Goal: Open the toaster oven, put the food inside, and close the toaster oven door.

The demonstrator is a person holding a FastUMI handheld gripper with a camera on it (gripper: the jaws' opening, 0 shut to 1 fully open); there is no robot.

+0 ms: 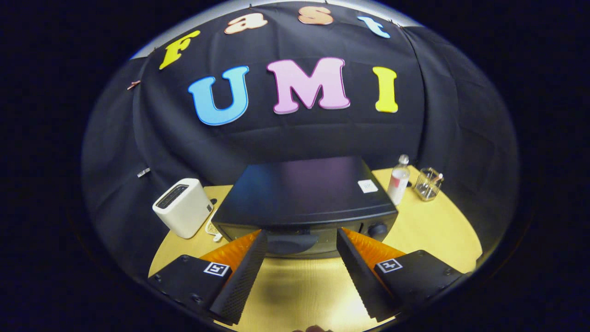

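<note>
A black toaster oven (302, 193) stands on the yellow table (428, 230), seen from above and in front, with its door up and closed. Its door handle (290, 240) sits just ahead of my fingers, and a round knob (378, 229) is at the front right. My gripper (302, 237) is open, the two fingers spread wide to either side of the handle with nothing between them. Part of a small plate with something pale on it (213, 229) peeks out at the oven's left front corner; I cannot tell what it is.
A white box-shaped appliance (182, 207) stands left of the oven. Behind the oven to the right are a clear bottle (398, 180) and a glass jar (428, 183). Bare table lies below my fingers, in front of the oven.
</note>
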